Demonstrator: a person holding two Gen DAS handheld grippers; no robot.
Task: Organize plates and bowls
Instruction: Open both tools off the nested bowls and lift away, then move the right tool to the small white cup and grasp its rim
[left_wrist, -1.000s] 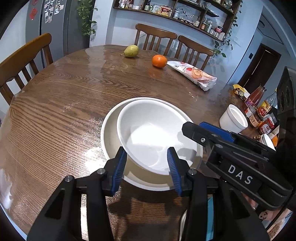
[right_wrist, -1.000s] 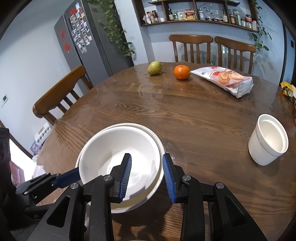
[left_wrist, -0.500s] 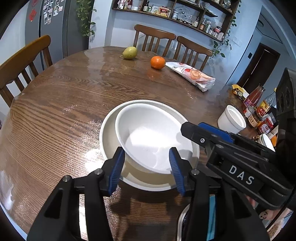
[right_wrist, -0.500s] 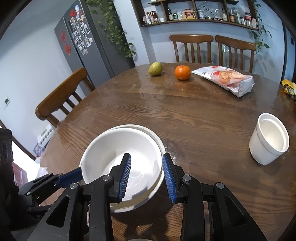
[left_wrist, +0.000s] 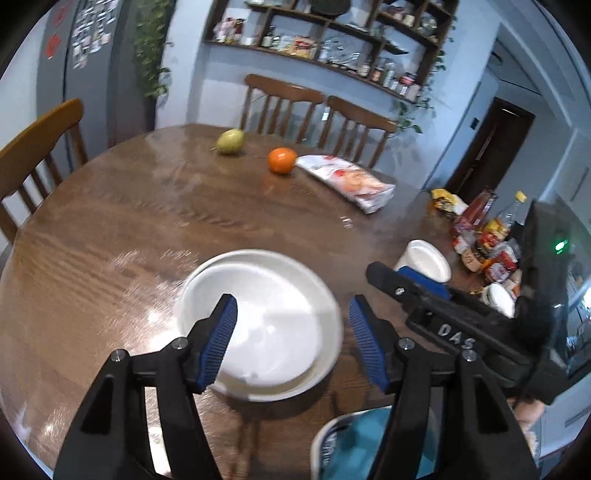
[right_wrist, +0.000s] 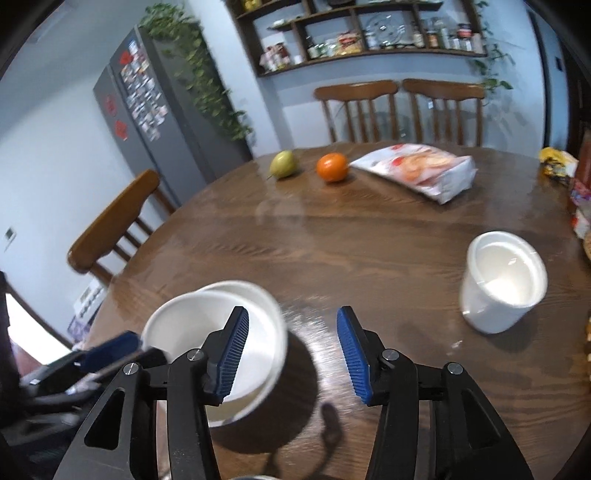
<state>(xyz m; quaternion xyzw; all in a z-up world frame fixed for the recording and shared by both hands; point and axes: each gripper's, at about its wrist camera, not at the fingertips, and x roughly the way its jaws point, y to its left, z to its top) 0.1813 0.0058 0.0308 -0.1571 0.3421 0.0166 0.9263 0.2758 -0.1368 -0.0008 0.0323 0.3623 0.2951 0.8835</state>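
Two white bowls sit nested on the round wooden table (left_wrist: 129, 206): the inner bowl (left_wrist: 273, 314) inside the outer bowl (left_wrist: 295, 387). The stack also shows in the right wrist view (right_wrist: 192, 325). My left gripper (left_wrist: 291, 343) is open and empty, raised above the near rim of the stack. My right gripper (right_wrist: 291, 354) is open and empty, just right of the stack. A white cup (right_wrist: 502, 280) stands to the right; it also shows in the left wrist view (left_wrist: 428, 258).
A pear (left_wrist: 231, 141), an orange (left_wrist: 282, 160) and a snack bag (left_wrist: 347, 181) lie at the far side. Bottles and packets (left_wrist: 484, 232) crowd the right edge. Chairs (left_wrist: 40, 147) ring the table. A blue-and-white object (left_wrist: 354, 443) lies at the near edge.
Both grippers have opened wider and pulled back and up from the nested bowls. The right gripper has shifted to the right of the stack. The bowls stay on the table.
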